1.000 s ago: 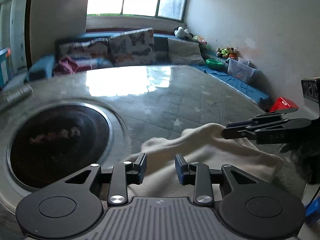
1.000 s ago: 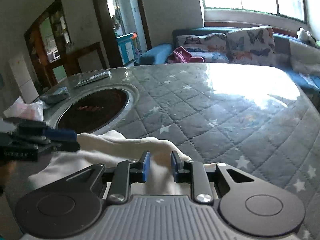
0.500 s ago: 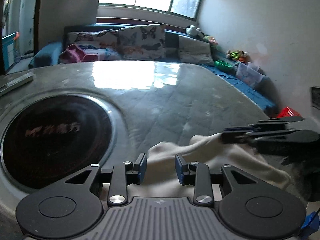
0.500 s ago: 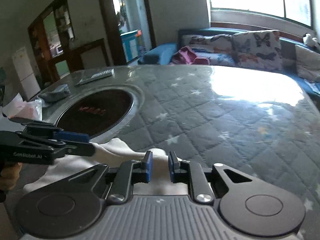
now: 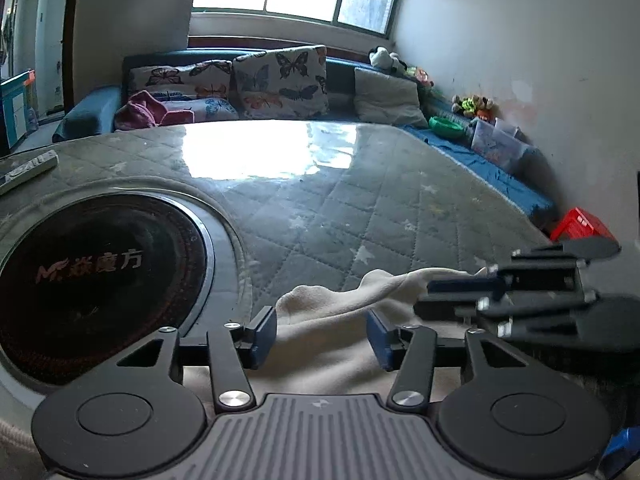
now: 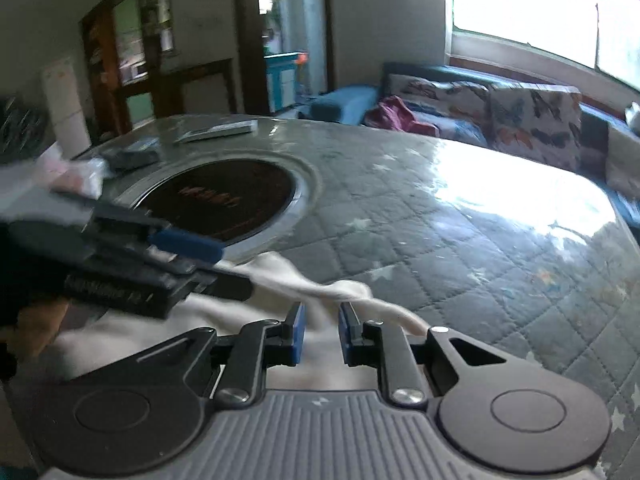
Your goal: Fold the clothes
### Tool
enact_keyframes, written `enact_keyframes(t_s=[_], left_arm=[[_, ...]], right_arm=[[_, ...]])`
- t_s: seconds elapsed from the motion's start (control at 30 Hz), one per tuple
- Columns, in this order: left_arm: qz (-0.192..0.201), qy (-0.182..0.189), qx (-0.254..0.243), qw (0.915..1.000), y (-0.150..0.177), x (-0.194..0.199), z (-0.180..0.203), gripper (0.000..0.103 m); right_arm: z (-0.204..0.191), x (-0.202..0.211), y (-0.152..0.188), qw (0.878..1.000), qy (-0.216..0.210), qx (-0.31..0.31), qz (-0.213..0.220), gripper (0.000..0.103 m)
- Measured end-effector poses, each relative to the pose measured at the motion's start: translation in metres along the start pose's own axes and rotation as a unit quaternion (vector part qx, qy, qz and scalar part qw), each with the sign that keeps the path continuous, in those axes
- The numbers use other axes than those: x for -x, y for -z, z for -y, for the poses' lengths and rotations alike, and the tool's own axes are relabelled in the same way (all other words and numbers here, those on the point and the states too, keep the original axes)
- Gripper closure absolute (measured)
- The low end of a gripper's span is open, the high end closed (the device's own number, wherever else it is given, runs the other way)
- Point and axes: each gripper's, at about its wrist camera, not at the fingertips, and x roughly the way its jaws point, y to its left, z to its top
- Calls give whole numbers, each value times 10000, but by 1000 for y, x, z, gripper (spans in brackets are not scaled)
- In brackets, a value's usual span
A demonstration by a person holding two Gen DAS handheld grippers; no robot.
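Two grippers sit low over the cream cloth (image 5: 340,340) at the table's (image 5: 360,208) near edge: left gripper (image 5: 322,334) wide open, right gripper (image 6: 321,334) narrow, gripping nothing. The cloth is soft and rumpled on the quilted cover.

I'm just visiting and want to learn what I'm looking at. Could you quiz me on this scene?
1. True or false: the left gripper has its fingers spread open.
2. What lies under both grippers? A) cream fabric garment B) red plastic crate C) butterfly-print cushion
3. Fill in: the round black glass hotplate is set into the quilted grey ____.

Key: 1 true; 2 A; 3 table cover.
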Motion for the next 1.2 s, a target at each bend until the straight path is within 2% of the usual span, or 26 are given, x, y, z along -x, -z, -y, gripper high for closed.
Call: enact_keyframes(t_s=[0.3,0.6,0.63,0.7,0.83,1.0,1.1,1.2], left_arm=[[-79,-154,310,9994,7,-1,-8,49],[-26,-198,520,9984,10,-2,-19,50],[-15,-205,553,9983,10,-2,-21,50],[3,-205,630,9978,10,-2,-24,50],[39,-270,626,9977,10,-3,-25,50],[55,-273,667,9974,10,2,-21,49],[144,-138,566,9982,10,14,-11,49],[184,77,374,9991,14,25,3,49]], right_arm=[[-27,-9,8,9995,-280,112,-68,85],[-45,14,27,9986,-464,245,-42,85],[-47,18,31,9985,-463,282,-43,84],[-51,26,38,9983,-456,359,-44,77],[-57,44,52,9974,-448,559,-43,76],[-45,65,56,9979,-593,256,-48,76],[-32,80,54,9985,-528,-37,116,76],[-14,87,55,9988,-235,-344,254,76]])
